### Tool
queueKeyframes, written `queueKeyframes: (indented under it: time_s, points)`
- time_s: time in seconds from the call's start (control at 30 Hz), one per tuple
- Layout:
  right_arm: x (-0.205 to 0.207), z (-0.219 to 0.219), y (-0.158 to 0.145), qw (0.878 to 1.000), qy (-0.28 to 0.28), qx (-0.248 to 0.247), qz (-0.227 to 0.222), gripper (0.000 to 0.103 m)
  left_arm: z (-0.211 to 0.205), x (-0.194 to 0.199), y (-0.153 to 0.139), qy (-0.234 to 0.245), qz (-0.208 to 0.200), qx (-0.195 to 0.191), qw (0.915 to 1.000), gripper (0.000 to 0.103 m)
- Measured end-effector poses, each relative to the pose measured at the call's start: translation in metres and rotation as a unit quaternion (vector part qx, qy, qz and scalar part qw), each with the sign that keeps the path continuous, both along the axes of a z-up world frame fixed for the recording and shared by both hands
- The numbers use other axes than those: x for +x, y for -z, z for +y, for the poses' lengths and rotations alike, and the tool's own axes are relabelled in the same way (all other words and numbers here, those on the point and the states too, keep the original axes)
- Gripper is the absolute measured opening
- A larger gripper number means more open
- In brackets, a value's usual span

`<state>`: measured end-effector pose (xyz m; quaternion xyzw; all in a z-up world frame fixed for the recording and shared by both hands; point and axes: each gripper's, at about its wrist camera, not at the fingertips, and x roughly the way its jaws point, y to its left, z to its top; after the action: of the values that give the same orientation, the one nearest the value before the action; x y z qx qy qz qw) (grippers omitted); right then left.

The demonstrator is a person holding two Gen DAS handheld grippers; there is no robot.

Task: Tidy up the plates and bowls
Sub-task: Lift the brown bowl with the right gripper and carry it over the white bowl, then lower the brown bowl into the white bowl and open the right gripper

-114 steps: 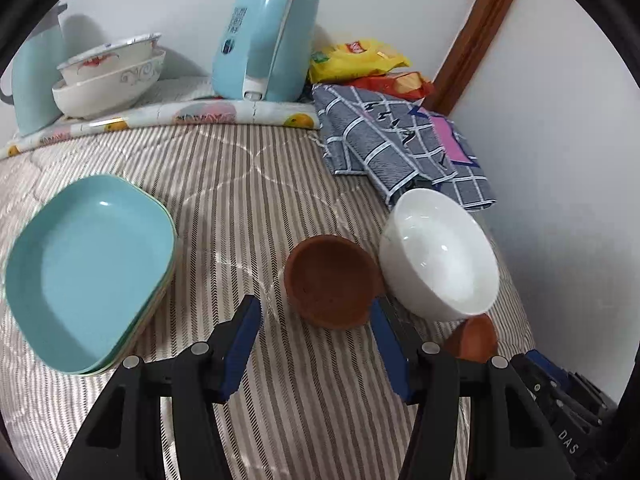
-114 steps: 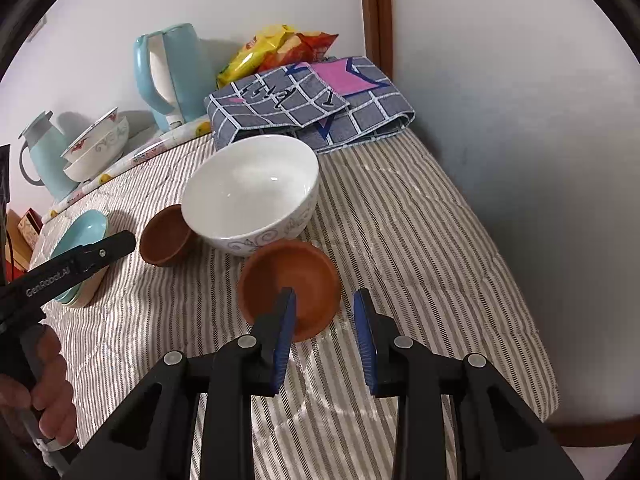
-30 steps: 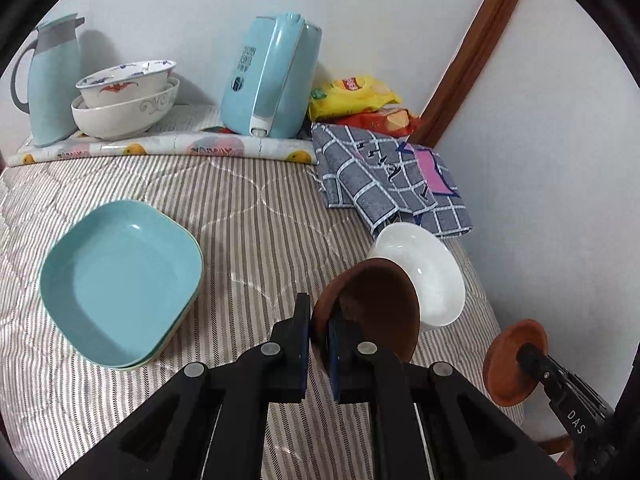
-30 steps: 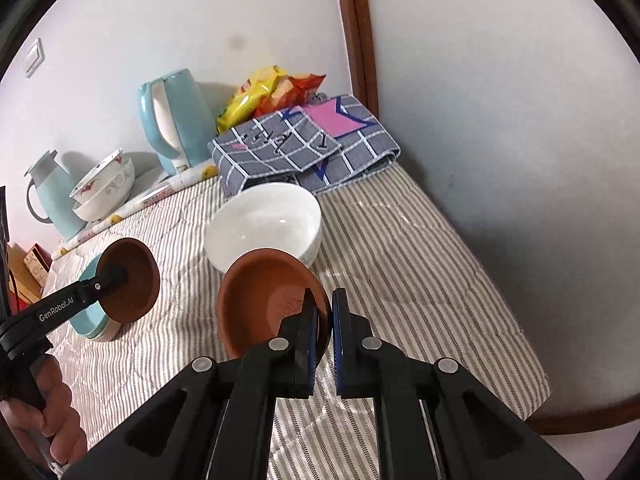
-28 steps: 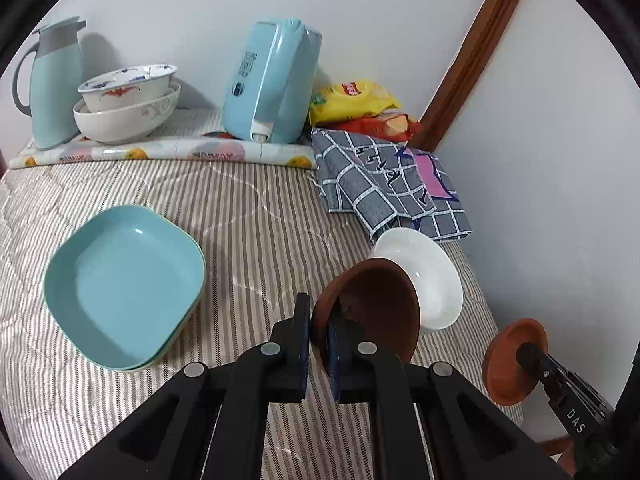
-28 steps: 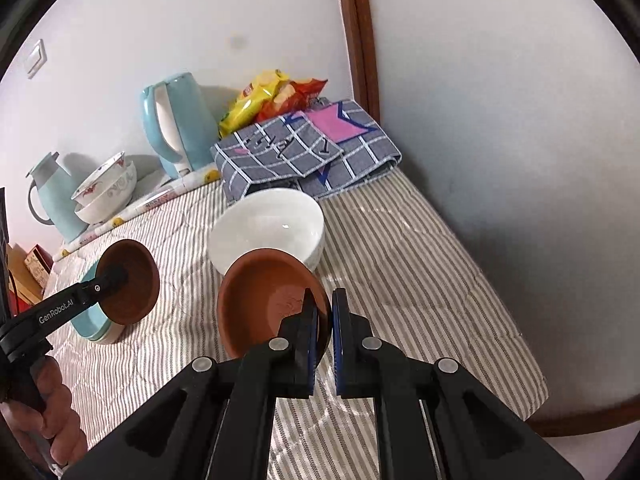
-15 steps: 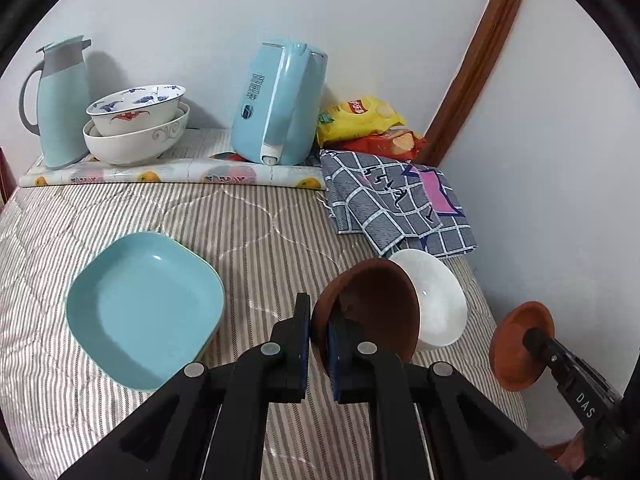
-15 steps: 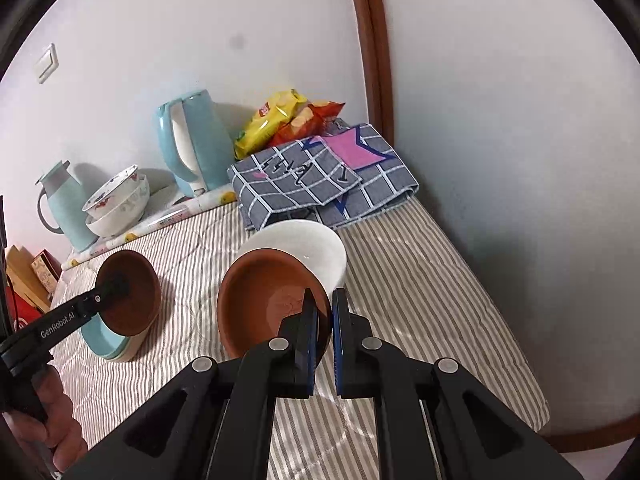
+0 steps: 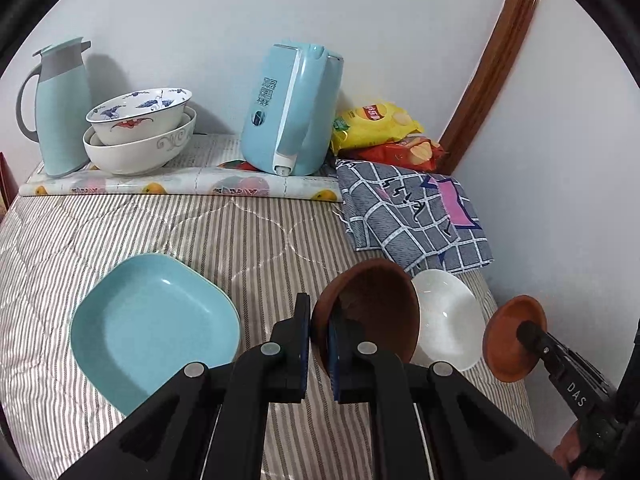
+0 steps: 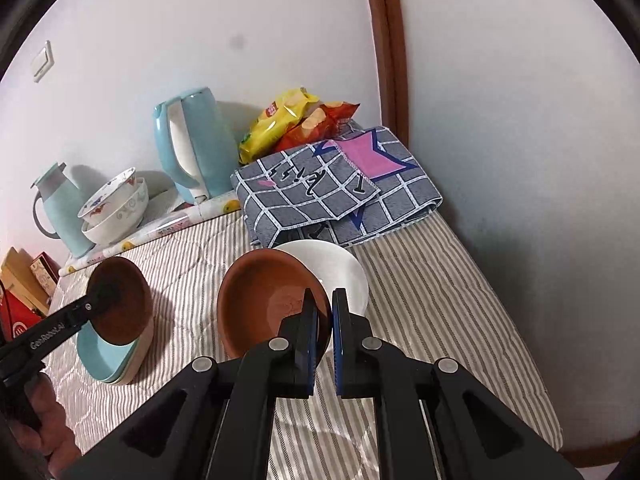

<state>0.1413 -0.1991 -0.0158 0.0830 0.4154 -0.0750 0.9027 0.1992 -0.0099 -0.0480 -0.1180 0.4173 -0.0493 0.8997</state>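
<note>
My left gripper (image 9: 318, 320) is shut on the rim of a dark brown bowl (image 9: 372, 304) and holds it above the striped cloth. My right gripper (image 10: 324, 312) is shut on the rim of an orange-brown bowl (image 10: 268, 300), also lifted. Each shows in the other view: the dark brown bowl (image 10: 120, 300) at left, the orange-brown bowl (image 9: 508, 344) at right. A white bowl (image 9: 448, 320) stands on the cloth below both. A stack of light blue square plates (image 9: 156, 328) lies to the left.
At the back stand a light blue kettle (image 9: 292, 112), a light blue jug (image 9: 60, 104) and two stacked patterned bowls (image 9: 140, 132). Snack bags (image 9: 376, 124) and a folded checked cloth (image 9: 412, 216) lie at the back right by the wall.
Both grippers closed on the brown bowls, lifted them off the cloth, and have since risen and drawn back a little, so the table looks farther away.
</note>
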Motion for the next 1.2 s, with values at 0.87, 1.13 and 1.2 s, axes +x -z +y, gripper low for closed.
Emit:
queueKeyframes:
  time_s: [0.87,1.13,1.2]
  points:
    - [0.066,-0.007,0.063,0.997,-0.016,-0.013,0.071,0.007,0.008,0.047,0.033,-0.010,0.029,-0.010,0.9995,0.008]
    - [0.074,-0.004,0.075,0.995,-0.022,-0.018,0.092,0.007,0.009,0.051,0.037,-0.009,0.032,-0.015,0.9993,0.008]
    - [0.075,-0.003,0.075,0.995,-0.023,-0.019,0.094,0.007,0.009,0.051,0.037,-0.009,0.032,-0.015,0.9993,0.008]
